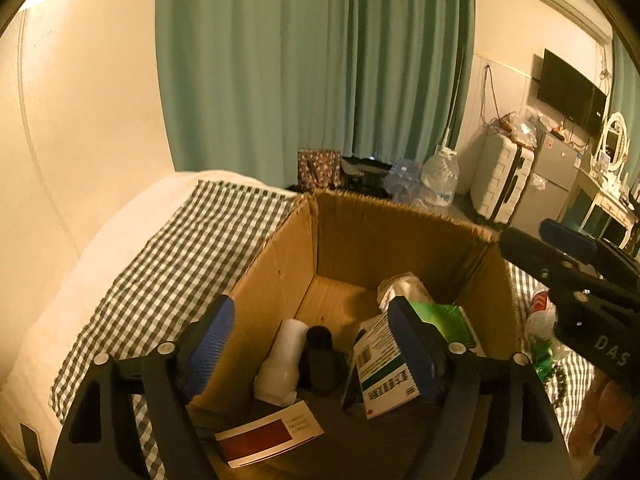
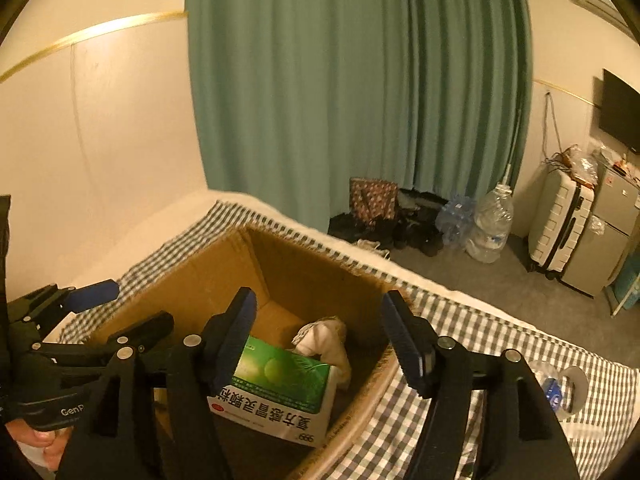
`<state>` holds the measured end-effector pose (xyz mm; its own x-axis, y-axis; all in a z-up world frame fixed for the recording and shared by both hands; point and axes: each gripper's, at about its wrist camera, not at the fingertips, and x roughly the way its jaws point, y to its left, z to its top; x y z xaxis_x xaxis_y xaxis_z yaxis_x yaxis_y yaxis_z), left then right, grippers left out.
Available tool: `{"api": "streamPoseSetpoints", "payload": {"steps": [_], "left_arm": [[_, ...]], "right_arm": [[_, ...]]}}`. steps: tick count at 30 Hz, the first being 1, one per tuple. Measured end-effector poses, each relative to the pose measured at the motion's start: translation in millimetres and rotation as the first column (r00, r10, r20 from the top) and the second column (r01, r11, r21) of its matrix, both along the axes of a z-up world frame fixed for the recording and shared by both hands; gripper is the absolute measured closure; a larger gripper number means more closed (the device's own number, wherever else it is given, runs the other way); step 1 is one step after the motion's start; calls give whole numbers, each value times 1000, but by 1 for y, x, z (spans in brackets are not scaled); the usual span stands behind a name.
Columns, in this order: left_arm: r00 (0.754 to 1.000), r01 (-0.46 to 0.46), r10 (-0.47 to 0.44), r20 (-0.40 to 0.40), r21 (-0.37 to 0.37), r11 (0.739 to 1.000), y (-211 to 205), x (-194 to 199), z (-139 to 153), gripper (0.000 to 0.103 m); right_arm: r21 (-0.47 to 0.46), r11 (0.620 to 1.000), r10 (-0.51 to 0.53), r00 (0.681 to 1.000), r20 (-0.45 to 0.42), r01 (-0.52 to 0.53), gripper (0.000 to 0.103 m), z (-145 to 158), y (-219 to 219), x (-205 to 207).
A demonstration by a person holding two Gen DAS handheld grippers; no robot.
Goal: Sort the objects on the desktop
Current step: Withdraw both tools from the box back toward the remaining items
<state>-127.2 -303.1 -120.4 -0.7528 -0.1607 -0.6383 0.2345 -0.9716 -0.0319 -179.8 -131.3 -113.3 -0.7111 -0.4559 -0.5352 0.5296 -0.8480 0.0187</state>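
Note:
An open cardboard box (image 1: 360,240) stands on a checked cloth. Inside it lie a white bottle (image 1: 280,364), a dark cylindrical object (image 1: 320,360), a green and white medicine box (image 1: 384,376), a red and white card (image 1: 268,436) and a white cloth bundle (image 1: 404,288). My left gripper (image 1: 312,346) hangs open over the box with nothing between its blue pads. In the right wrist view my right gripper (image 2: 320,336) is also open above the cardboard box (image 2: 304,264); the medicine box (image 2: 280,392) and cloth bundle (image 2: 328,340) lie below it, free of the pads.
The checked cloth (image 2: 480,340) covers the surface around the box. A small plastic bottle (image 2: 560,392) lies on it to the right, and some packets (image 1: 540,320) lie beside the box. Beyond the edge are a floor with water jugs (image 2: 490,224), a suitcase (image 2: 558,224) and a green curtain.

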Motion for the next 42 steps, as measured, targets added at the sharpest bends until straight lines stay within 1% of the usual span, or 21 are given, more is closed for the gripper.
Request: {"api": "streamPoseSetpoints", "payload": {"steps": [1,3,6,7,10,13,15,16,17,19,24,34,39,42], "left_arm": [[1000,0,0,-6,-5,1000,2,0,3,20],[1000,-2,2,-13,-11,1000,5,1,8,10],[1000,3,-3,-30,8,1000,8,4,17,9],[999,2,-2,-41,4,1000,10,6,21,8],[997,-11,9,-77,-20,1000,16,11,33,0],[993,-10,8,-114,-13,1000,19,17,45,0],[991,-6,5,-132,-7,1000,22,20,51,0],[990,-8,6,-141,-9,1000,25,21,54,0],[989,-10,8,-147,-11,1000,26,22,56,0],[987,-8,5,-160,-16,1000,31,23,61,0],[987,4,-9,-163,-32,999,47,27,71,0],[973,2,-14,-230,-50,999,76,42,96,0],[964,30,-35,-262,-23,999,86,46,101,0],[965,51,-62,-257,-49,997,96,44,101,0]], "right_arm": [[-10,1000,-6,1000,-9,6,35,4,4,2],[-26,1000,-15,999,-29,14,33,11,9,6],[-46,999,-25,998,-57,22,25,21,20,11],[-47,999,-27,998,-58,24,22,22,22,12],[-65,997,-38,997,-67,33,21,28,33,17],[-80,996,-57,994,-92,49,13,38,46,25],[-91,994,-66,992,-109,56,12,44,54,30],[-96,994,-71,991,-117,59,10,48,58,32],[-99,993,-80,989,-125,67,5,51,63,35],[-104,991,-96,985,-142,81,0,57,72,39],[-111,989,-115,979,-167,98,0,68,91,49],[-130,981,-171,962,-214,145,0,86,135,64],[-86,982,-183,951,-248,166,0,91,153,73],[-47,976,-218,926,-308,214,0,92,163,82]]}}
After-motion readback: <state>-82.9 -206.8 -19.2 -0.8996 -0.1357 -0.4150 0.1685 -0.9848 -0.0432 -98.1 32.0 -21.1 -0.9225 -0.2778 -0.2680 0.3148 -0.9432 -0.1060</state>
